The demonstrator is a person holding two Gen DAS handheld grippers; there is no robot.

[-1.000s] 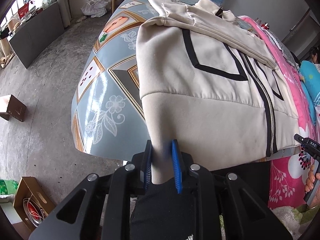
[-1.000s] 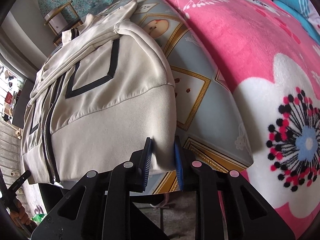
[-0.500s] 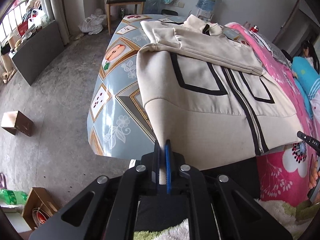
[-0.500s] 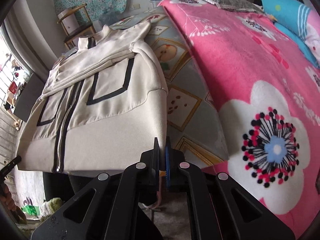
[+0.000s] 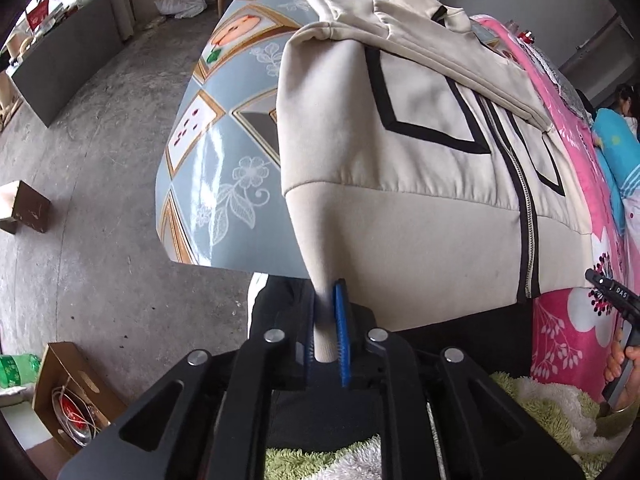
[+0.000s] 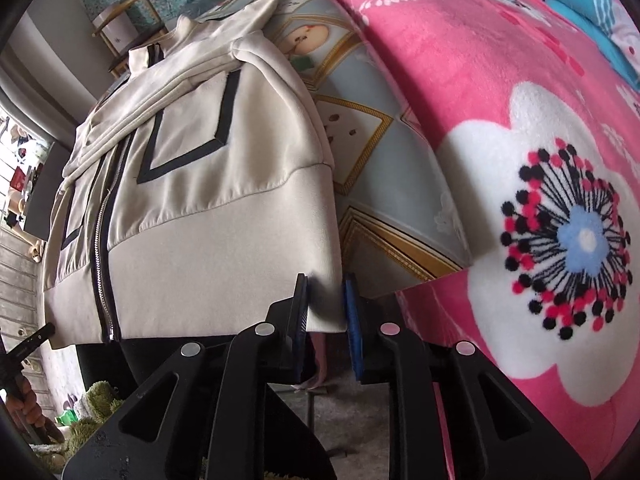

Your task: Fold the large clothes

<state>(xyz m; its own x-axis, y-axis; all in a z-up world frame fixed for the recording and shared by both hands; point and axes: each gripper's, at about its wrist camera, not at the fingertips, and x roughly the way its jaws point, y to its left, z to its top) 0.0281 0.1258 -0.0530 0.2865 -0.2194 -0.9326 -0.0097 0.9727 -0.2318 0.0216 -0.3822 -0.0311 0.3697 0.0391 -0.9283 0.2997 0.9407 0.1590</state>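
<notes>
Cream zip-front jacket with black trim point(image 5: 420, 184) spread flat over a glossy blue patterned tablecloth point(image 5: 208, 184), hem at the near edge, sleeves folded across the chest. Left gripper point(image 5: 326, 320) pinching the hem's left corner, jaws just eased slightly wider. Right gripper point(image 6: 326, 312) just reopened, hem's right corner between its jaws, blue pad clear of the cloth. Pink floral blanket point(image 6: 540, 200) alongside.

Left gripper point(image 5: 329, 320) pinches the cream jacket's point(image 5: 400, 184) hem corner.
</notes>
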